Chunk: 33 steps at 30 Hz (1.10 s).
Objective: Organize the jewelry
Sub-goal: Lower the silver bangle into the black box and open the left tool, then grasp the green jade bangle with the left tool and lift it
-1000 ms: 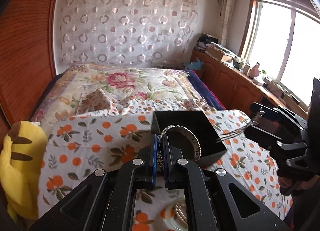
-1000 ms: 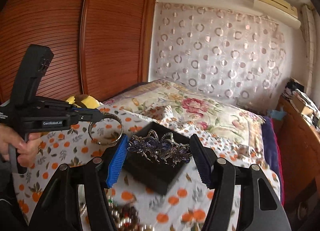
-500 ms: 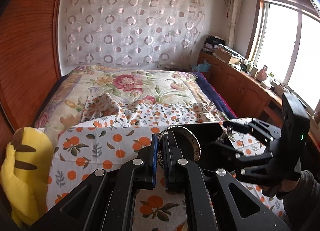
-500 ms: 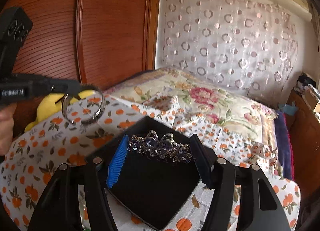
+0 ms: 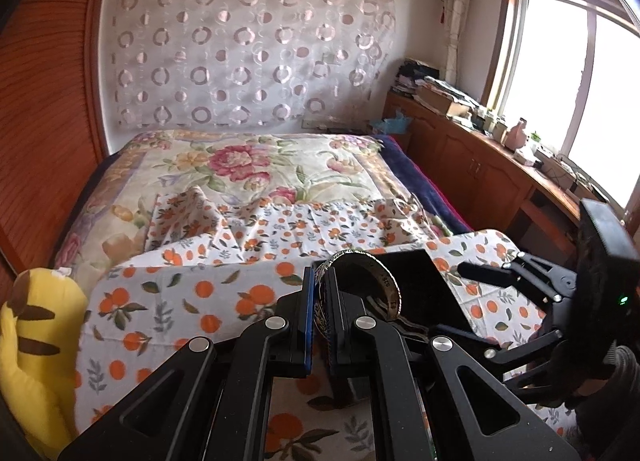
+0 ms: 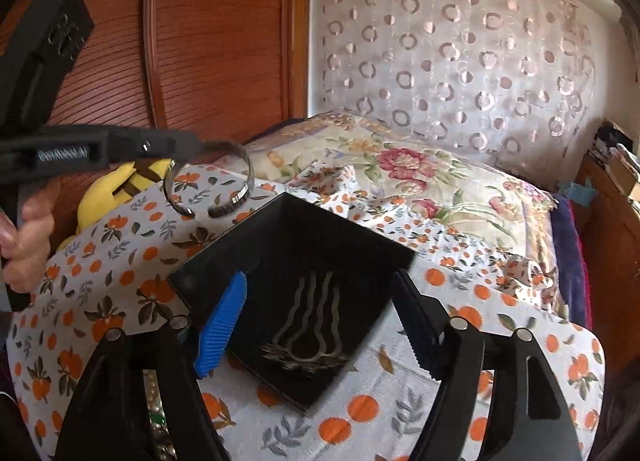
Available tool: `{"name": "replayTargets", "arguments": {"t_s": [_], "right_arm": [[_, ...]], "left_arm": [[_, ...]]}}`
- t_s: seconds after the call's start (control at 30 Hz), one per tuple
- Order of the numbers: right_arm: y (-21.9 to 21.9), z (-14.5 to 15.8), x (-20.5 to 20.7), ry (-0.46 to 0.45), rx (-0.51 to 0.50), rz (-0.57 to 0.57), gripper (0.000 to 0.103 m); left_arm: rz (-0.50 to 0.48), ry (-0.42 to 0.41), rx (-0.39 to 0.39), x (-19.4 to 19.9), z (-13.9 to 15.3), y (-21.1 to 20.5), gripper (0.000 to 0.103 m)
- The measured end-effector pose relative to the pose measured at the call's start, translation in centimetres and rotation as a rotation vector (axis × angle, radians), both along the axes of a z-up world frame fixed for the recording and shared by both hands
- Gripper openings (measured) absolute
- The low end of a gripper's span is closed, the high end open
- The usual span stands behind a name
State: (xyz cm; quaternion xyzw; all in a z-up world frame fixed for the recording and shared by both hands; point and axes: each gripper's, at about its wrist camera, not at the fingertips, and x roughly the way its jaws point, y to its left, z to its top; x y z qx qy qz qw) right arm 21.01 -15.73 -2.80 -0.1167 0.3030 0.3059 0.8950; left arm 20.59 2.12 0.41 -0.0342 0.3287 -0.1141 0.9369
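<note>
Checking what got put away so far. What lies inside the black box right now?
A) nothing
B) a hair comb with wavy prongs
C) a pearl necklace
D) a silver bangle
B: the right wrist view shows the hair comb lying on the floor of the black box, between the opening jaws of the right gripper, while the bangle is clamped in the left gripper outside it.

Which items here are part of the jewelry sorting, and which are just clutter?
Job:
- black box
- hair comb lying inside it
- silver bangle, clamped in the left gripper
- right gripper, opening, nothing between its fingers
- loose jewelry on the cloth

Lying about:
- yellow plush toy
- floral quilt
- cabinet clutter
</note>
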Motion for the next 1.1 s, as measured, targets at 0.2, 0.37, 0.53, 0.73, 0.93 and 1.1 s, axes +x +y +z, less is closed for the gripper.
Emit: {"name": "replayTargets", "arguments": {"t_s": [0.2,0.37,0.53,0.73,0.93,1.1], "right_arm": [[-2.9,0.1,-0.8,0.002,-0.004,-0.087,0.077],[-4.9,-0.5,-1.8,0.016,-0.001,-0.146,0.077],[-5.7,-0.9,-3.4,0.018,-0.002,-0.169,0.077],[-6.3,-0.8,-5.7,0.013,0.001,-0.182,0.077],[-6.0,-1.6,-8.1,0.034,0.002,-0.177,0.077],[-4.9,-3.1,-9.6,0.072,-0.009,-0.156,0.062]], "left_arm": [[-0.060,0.051,-0.002,0.6,-1.9,-2.5,0.004],[-0.112,0.090,0.022,0.7,-3.4,-4.8,0.004],[-0.138,0.124,0.041,0.8,-4.6,-6.0,0.004],[-0.140,0.114,0.050,-0.1,-4.1,-6.3,0.004],[-0.144,0.060,0.060,-3.4,-2.5,-5.7,0.020],[-0.143,0.047,0.084,-6.7,-2.8,-4.9,0.025]]}}
